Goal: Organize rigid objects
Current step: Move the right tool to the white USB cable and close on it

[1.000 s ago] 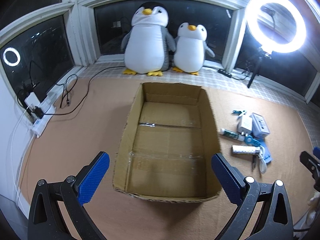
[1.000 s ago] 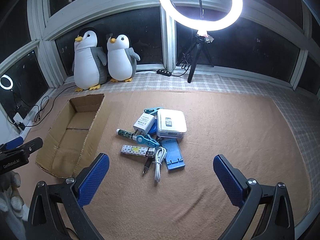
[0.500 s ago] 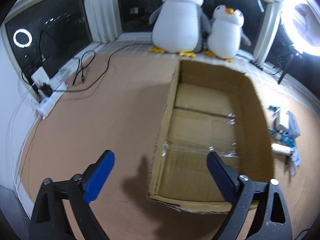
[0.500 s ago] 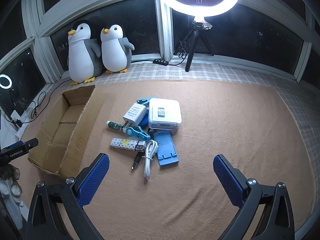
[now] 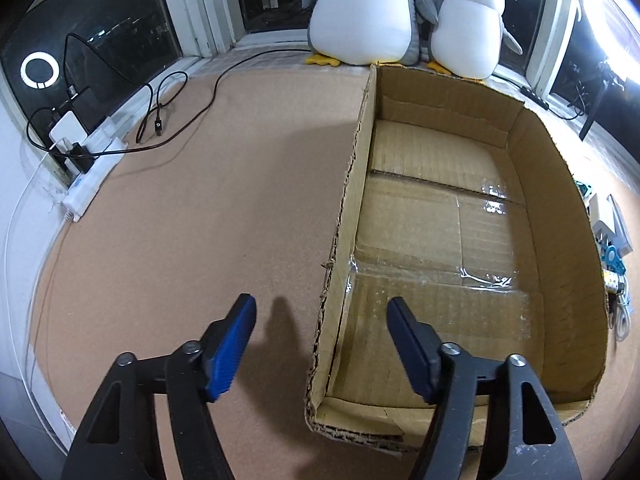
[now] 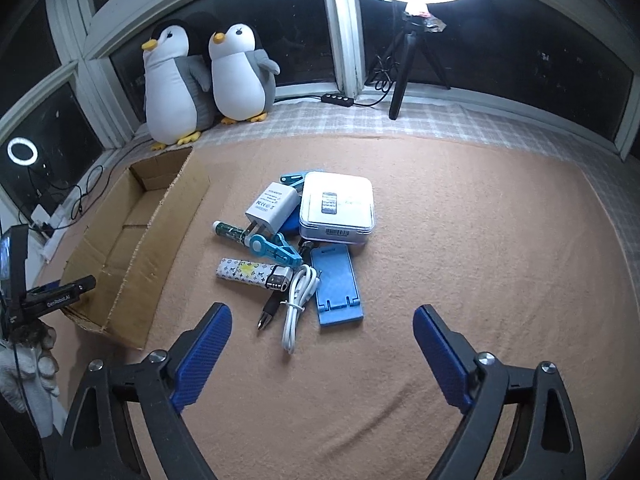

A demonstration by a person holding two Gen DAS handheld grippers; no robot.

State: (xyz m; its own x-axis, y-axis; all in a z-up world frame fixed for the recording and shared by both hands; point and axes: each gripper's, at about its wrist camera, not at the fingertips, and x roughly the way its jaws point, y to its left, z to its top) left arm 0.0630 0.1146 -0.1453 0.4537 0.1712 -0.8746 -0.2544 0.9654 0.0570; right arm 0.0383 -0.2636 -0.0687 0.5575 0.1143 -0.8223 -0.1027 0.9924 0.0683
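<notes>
An empty cardboard box (image 5: 560,216) lies on the brown mat; it also shows in the right wrist view (image 6: 132,240). My left gripper (image 5: 320,320) is open and straddles the box's left wall near its front corner. My right gripper (image 6: 320,332) is open and empty, just in front of a pile: a white box (image 6: 338,206), a white charger (image 6: 272,204), a blue stand (image 6: 336,288), a blue clip (image 6: 276,250), a patterned tube (image 6: 244,270), a white cable (image 6: 296,300), a green tube (image 6: 228,232) and a pen (image 6: 270,312).
Two plush penguins (image 5: 400,12) sit on the sill behind the box. A white power strip (image 5: 92,176) with black cables lies at the left edge. A ring light on a tripod (image 6: 408,64) stands at the back.
My left gripper has dropped toward the box's left wall and its jaws have narrowed. My right gripper has moved closer to the pile.
</notes>
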